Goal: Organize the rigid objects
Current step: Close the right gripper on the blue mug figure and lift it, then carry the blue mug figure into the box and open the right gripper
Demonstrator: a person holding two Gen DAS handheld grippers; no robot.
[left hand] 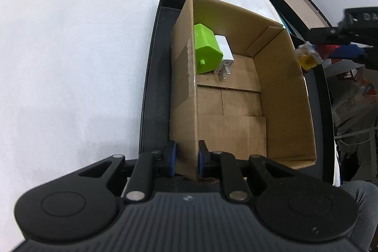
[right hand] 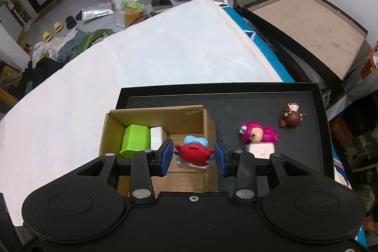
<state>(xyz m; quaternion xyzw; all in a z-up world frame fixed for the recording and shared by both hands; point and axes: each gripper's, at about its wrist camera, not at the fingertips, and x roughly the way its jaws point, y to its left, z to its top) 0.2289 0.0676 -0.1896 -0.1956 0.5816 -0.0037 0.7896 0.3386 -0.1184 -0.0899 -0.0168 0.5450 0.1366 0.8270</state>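
An open cardboard box (left hand: 283,96) stands in a black tray (left hand: 156,77) on a white cloth. Inside lie a green plug block (left hand: 206,51) and a white charger (left hand: 224,53); both also show in the right wrist view, the block (right hand: 135,141) beside the charger (right hand: 156,137). My left gripper (left hand: 187,158) is shut on the box's near left wall. My right gripper (right hand: 193,156) holds a red crab figure (right hand: 193,154) on a clear base above the box's right part, its pads touching the figure's claws. The right gripper (left hand: 340,49) appears at the right edge of the left wrist view.
On the tray (right hand: 236,108) right of the box (right hand: 113,131) lie a pink doll (right hand: 258,134), a brown doll (right hand: 291,116) and a white block (right hand: 261,149). A large brown-lined black box (right hand: 307,23) stands beyond the table's right edge. Clutter lies on the floor far left.
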